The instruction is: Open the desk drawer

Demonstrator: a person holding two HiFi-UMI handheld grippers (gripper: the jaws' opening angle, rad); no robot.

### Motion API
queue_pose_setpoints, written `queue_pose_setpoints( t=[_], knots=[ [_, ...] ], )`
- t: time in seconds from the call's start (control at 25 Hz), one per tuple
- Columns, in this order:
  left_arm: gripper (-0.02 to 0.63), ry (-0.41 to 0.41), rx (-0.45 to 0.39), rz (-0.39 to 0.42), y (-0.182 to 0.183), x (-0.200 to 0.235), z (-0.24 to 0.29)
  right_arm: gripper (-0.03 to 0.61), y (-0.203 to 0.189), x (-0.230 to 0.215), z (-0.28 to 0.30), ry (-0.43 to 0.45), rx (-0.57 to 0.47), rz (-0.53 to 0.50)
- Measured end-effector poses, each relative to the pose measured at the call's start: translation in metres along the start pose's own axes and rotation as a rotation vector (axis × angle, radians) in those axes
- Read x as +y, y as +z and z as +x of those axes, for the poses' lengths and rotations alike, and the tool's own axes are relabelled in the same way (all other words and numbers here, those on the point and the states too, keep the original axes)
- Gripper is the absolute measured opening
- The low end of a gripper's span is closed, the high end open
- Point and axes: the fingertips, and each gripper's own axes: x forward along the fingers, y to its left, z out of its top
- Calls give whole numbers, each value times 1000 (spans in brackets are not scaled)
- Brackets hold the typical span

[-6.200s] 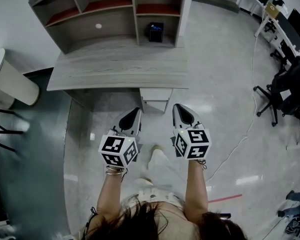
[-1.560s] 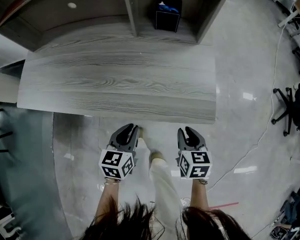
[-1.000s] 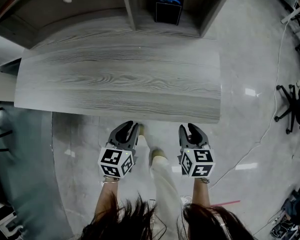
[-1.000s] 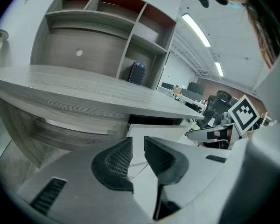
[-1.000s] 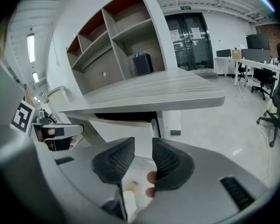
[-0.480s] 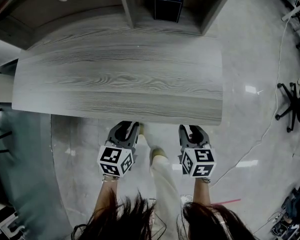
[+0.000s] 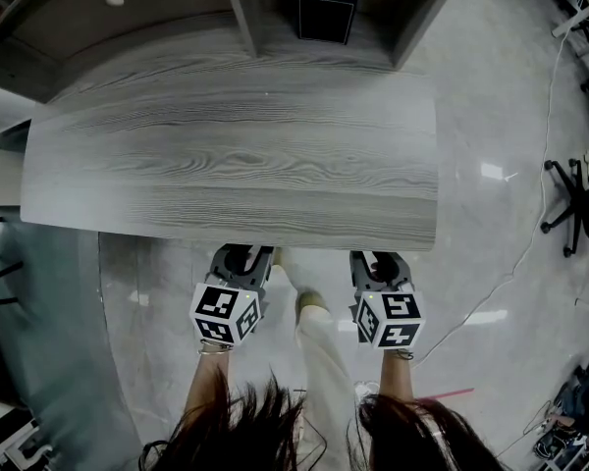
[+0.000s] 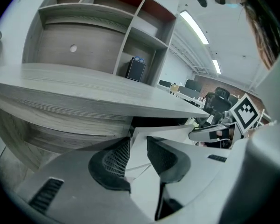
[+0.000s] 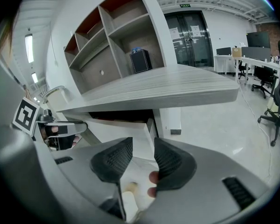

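- The left tongs (image 8: 137,146) stood spread, their jaws having just been opening. The white drawer (image 8: 170,130) showed through the gap, and no pad pressed on it.
- The right tongs (image 9: 143,155) were spread too, their jaws likewise just opening, with nothing pinched.
- The drawer sat under the grey wood-grain counter (image 7: 236,165), with a dark gap above it.
- In the head view both tongs reached side by side to the counter's near edge.
- A black box (image 7: 326,8) stood in the shelf unit behind.

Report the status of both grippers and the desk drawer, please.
Left gripper open, right gripper open; jaws just opening, pads on nothing. Drawer under desk top, straight ahead of both. Nothing seen in the way.
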Motion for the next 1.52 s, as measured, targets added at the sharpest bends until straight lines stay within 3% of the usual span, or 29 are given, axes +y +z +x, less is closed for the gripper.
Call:
queue_pose_setpoints(
  t=[1.08, 1.52],
  knots=[
    [112, -114, 38, 30, -2, -3, 6, 135, -1, 6, 8, 54, 11, -31],
    [112, -114, 43, 23, -2, -3, 6, 133, 0, 6, 9, 32, 6, -37]
  ],
)
